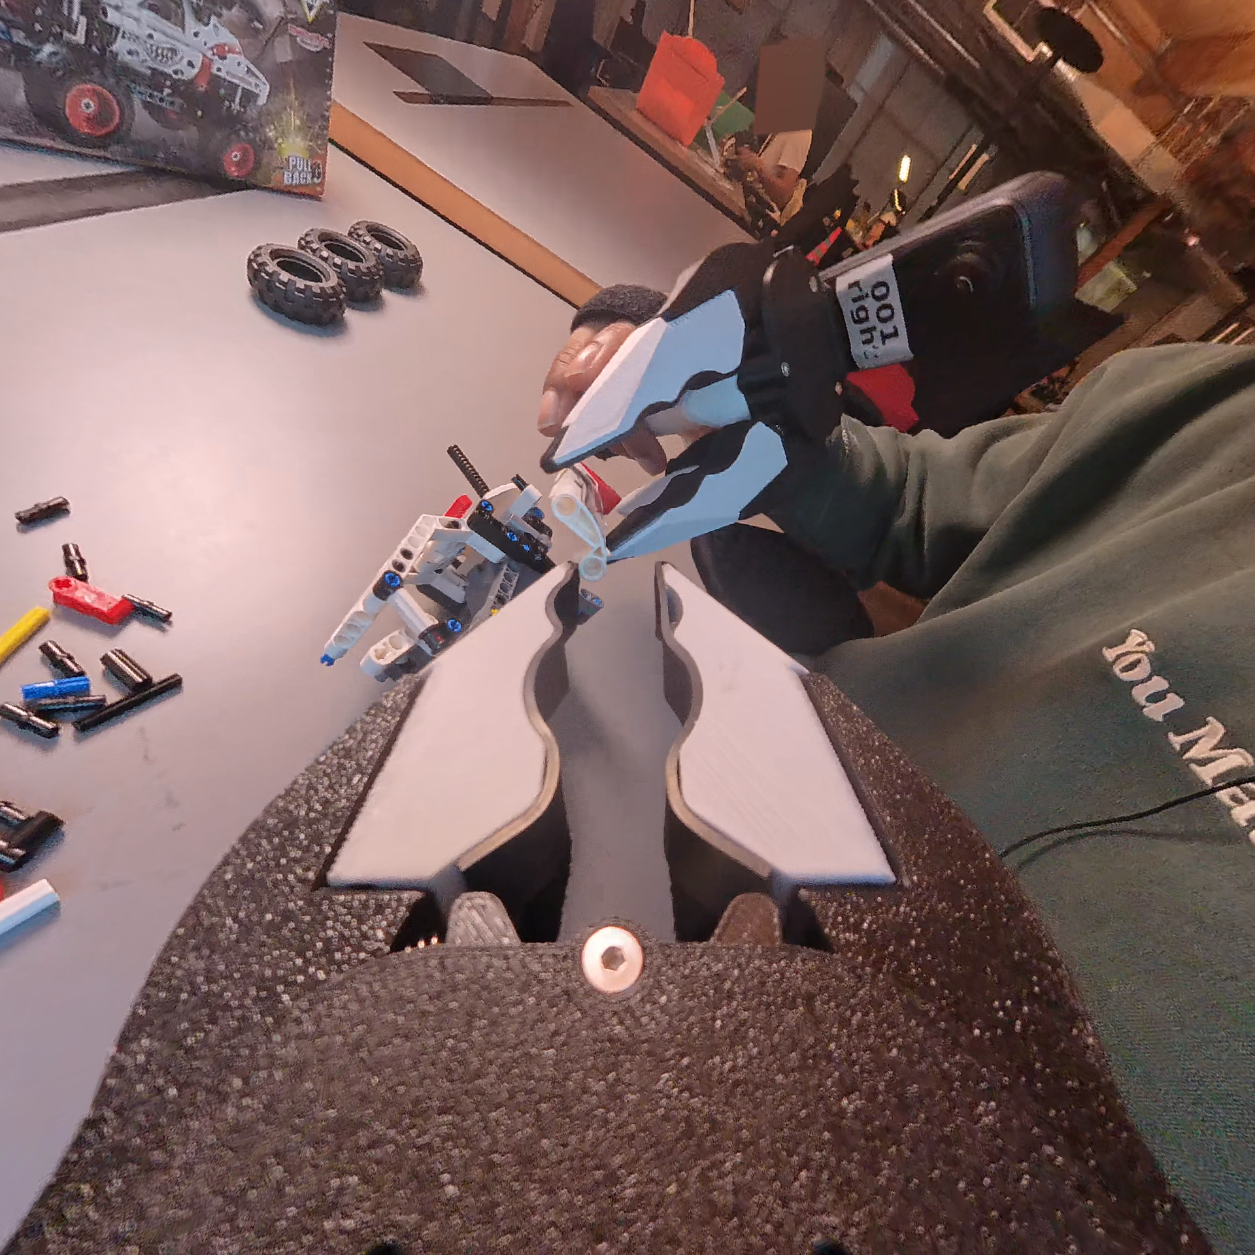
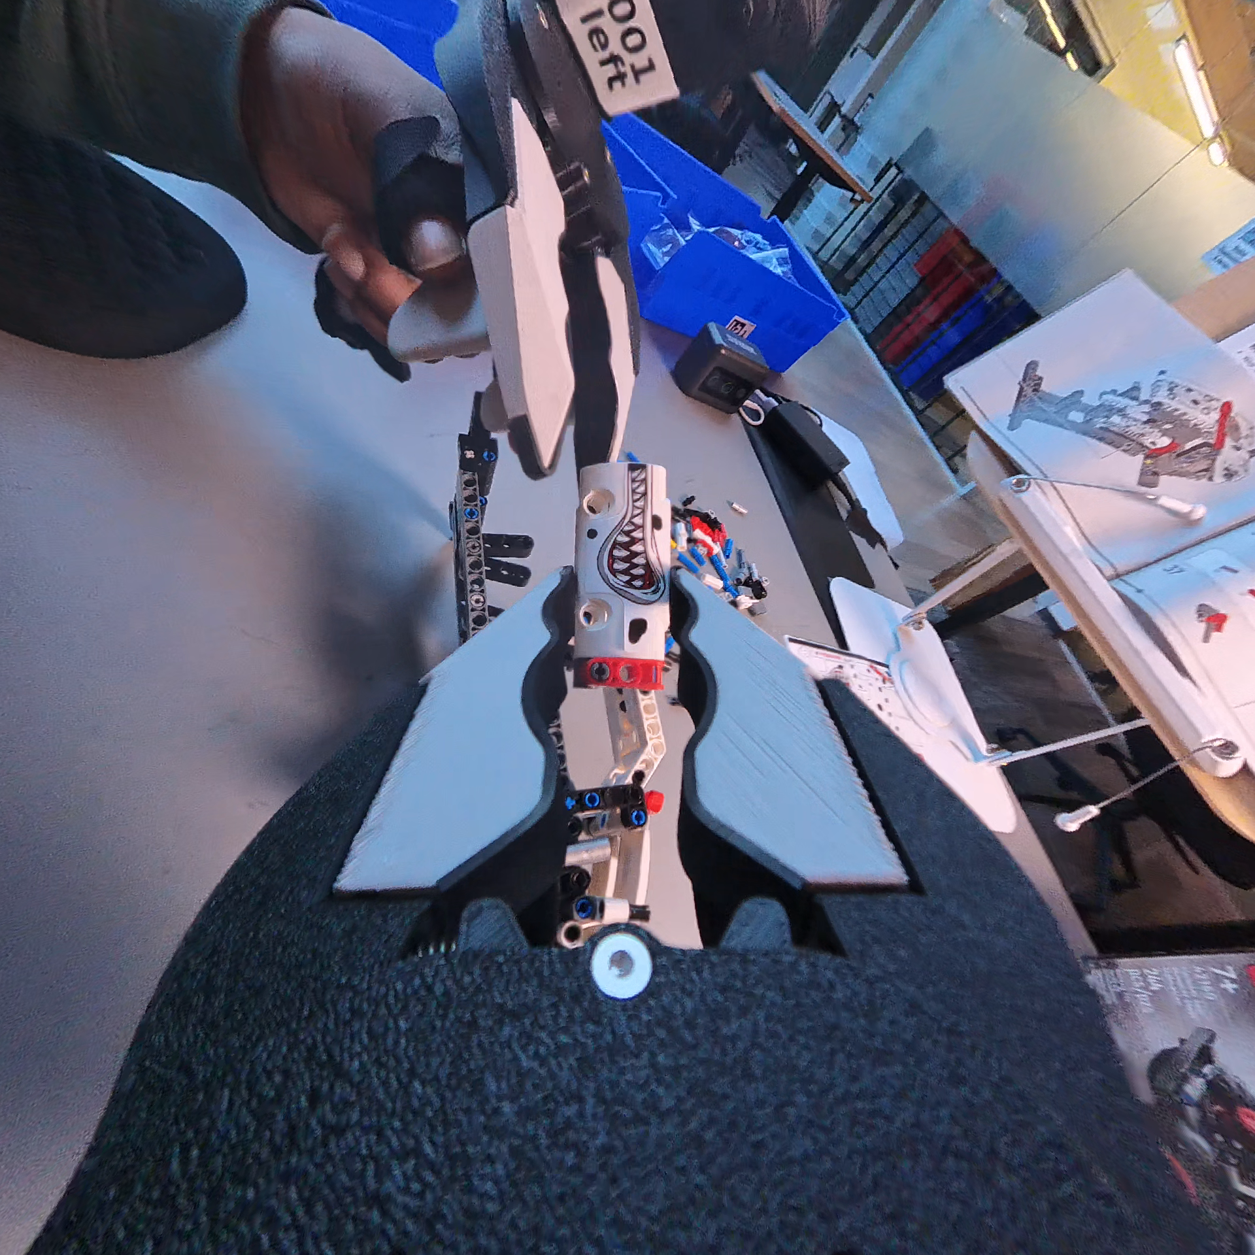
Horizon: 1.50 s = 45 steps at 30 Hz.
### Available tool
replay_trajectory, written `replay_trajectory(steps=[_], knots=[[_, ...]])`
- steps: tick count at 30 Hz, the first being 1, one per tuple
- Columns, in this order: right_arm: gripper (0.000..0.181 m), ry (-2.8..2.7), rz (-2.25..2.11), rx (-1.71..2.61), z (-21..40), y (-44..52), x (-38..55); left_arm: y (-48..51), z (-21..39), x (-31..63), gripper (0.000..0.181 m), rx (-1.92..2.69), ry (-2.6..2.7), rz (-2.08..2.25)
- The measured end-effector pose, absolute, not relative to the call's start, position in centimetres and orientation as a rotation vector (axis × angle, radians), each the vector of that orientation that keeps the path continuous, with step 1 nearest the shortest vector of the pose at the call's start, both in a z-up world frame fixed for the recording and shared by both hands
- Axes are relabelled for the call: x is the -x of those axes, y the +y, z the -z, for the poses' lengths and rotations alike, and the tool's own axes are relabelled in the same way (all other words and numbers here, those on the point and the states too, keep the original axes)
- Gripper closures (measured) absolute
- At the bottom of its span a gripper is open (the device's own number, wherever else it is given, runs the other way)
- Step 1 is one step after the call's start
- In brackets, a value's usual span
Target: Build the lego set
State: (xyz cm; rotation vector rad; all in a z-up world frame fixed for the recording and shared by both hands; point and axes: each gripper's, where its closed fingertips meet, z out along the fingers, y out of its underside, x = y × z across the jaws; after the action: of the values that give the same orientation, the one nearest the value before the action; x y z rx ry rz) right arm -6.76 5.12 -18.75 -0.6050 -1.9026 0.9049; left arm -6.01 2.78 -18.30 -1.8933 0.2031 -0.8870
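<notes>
Lego model (image 1: pixel 462 577): half-built white, grey and black frame with blue pins, held up off the tabletop (image 1: pixel 204 421) between the two grippers, probably so both sides can be reached for pressing a part on.
Tabletop: grey, carries the loose stock; in the left wrist view the model hangs above its near edge.
Box (image 1: pixel 163 88): stands at the far edge of the tabletop with the finished truck pictured on it, likely kept there for reference.
Instruction booklet (image 2: pixel 1114 421): propped open on a wire stand to the right, angled toward the builder, so the current step can be read without a free hand.
Blue bin (image 2: pixel 733 271): at the back, holding clear bags.
Left gripper (image 1: pixel 611 577): jaws partly open with a clear gap; one tip touches the model's near end. Whether it truly grips the frame I cannot tell.
Right gripper (image 2: pixel 621 591): jaws narrowed onto the white panel, holding it by its sides.
White panel (image 2: pixel 621 570): curved piece printed with a toothy mouth, red beam at its lower end, held upright right beside the model's end, apparently lined up for attaching.
Tyres (image 1: pixel 333 268): three black ones in a row, set well apart, presumably waiting for a later step.
Loose pieces (image 1: pixel 75 672): black, blue, red and yellow pins and axles, spread flat so each is easy to pick.
</notes>
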Motion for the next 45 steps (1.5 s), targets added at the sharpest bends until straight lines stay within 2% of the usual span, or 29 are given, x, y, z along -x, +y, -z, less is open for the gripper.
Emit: replay_trajectory(steps=[11,17,21,27,29,35,42,45], knots=[[0.154,-1.956,-1.010,0.742,20.3,6.4,6.5,1.7,16.8,8.9,0.122,1.808,0.302,0.597],[0.154,-1.970,-1.021,0.763,20.6,6.6,6.6,0.6,19.8,10.9,0.099,1.883,0.362,0.470],[0.154,-1.973,-1.048,0.772,20.5,6.4,7.0,0.2,22.6,11.1,0.092,1.949,0.412,0.457],[0.154,-1.971,-1.064,0.788,20.3,6.4,7.6,0.4,26.2,10.1,0.102,2.026,0.482,0.418],[0.154,-1.974,-1.066,0.800,20.7,6.5,7.7,0.4,27.0,10.0,0.113,2.050,0.507,0.377],[0.154,-1.993,-1.066,0.817,21.7,6.4,7.7,0.3,28.3,10.0,0.161,2.086,0.562,0.296],[0.154,-2.080,-1.083,0.774,22.0,5.1,6.4,0.3,28.2,9.9,0.162,2.079,0.563,0.301],[0.154,-2.151,-1.052,0.732,22.3,4.2,5.4,0.3,26.9,9.6,0.154,2.013,0.533,0.368]])
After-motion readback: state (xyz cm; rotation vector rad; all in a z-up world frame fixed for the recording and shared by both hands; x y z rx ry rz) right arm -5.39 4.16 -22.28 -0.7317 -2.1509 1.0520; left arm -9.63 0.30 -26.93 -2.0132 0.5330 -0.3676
